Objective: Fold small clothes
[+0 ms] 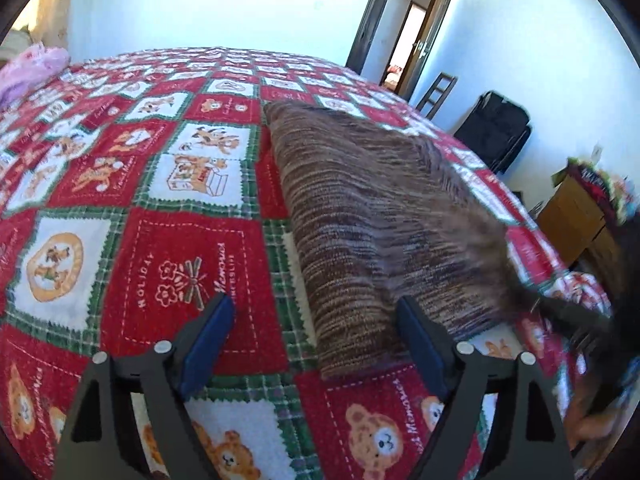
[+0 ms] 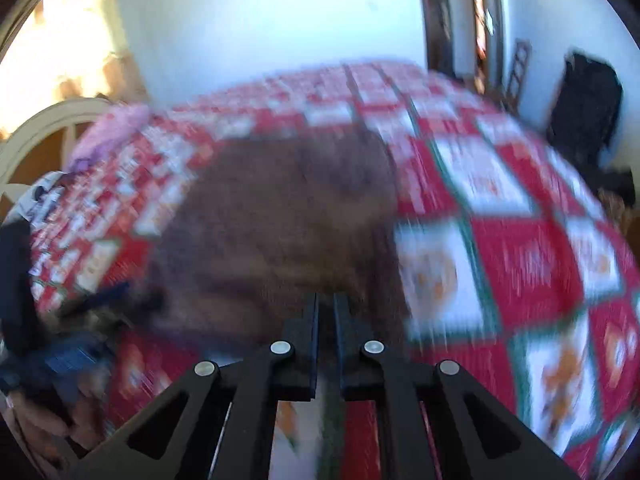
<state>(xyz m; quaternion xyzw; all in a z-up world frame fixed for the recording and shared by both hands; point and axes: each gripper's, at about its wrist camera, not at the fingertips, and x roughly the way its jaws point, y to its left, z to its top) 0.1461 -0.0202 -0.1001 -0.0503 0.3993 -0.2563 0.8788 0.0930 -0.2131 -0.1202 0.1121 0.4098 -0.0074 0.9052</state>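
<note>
A brown striped knit garment (image 1: 380, 216) lies folded into a long strip on the red, white and green patchwork quilt (image 1: 180, 248). My left gripper (image 1: 316, 300) stands open at its near end: the right blue pad is over the garment's near corner, the left pad over bare quilt. My right gripper (image 2: 326, 296) is shut at the near edge of the garment (image 2: 272, 220), which is heavily blurred. In the left wrist view the right gripper (image 1: 560, 306) is a dark blur at the garment's right corner, with the fabric drawn up to its tips.
A pink garment (image 1: 32, 68) lies at the quilt's far left. Right of the bed stand a black bag (image 1: 496, 132), a wooden cabinet (image 1: 572, 212) and a small ladder-back chair (image 1: 436, 94). An open doorway (image 1: 404, 32) is behind. A hand (image 1: 592, 424) shows at the right edge.
</note>
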